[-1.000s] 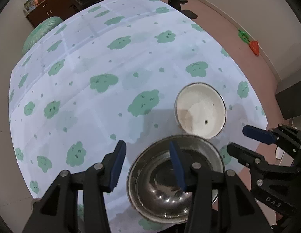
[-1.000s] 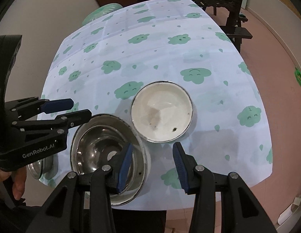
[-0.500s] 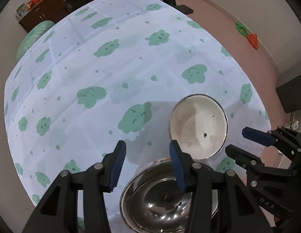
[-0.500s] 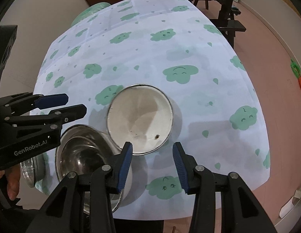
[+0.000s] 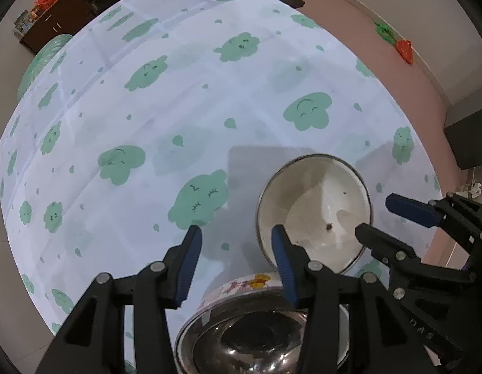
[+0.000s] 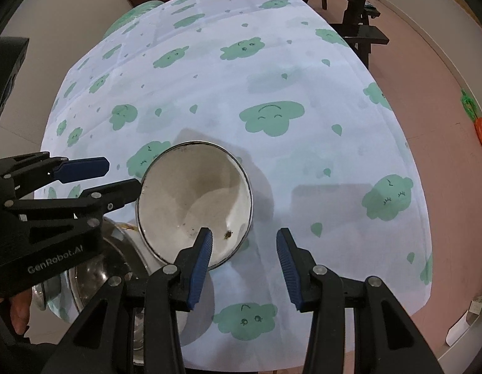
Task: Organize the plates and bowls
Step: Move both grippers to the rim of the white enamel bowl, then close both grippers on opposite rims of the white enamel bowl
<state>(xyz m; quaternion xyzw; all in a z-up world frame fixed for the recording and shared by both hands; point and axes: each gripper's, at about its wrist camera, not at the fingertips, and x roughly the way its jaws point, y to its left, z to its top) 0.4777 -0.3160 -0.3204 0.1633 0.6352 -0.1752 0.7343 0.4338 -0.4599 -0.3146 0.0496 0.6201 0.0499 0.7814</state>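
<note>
A table draped in a thin white cloth printed with mint-green smiling clouds and small droplets fills both views; fold creases cross the cloth's far part. Around it runs a pinkish-brown floor, with dark wooden furniture beyond the table's far end, a low dark cabinet by the pale wall, and an orange-and-green toy on the floor at the wall. Near the table's front edge stands a round white bowl with a thin metal rim, its smooth inside marked by a few dark specks. Just beside it, on the side of the left gripper, sits a shiny steel bowl with a cartoon-printed outer band and a mirror-like hollow. The left gripper, black with blue ribbed pads, hangs partly open and empty above the cloth between the two bowls. The right gripper, same make, stands partly open and empty, one pad over the white bowl's near rim. At the left gripper's base a hand shows.
</note>
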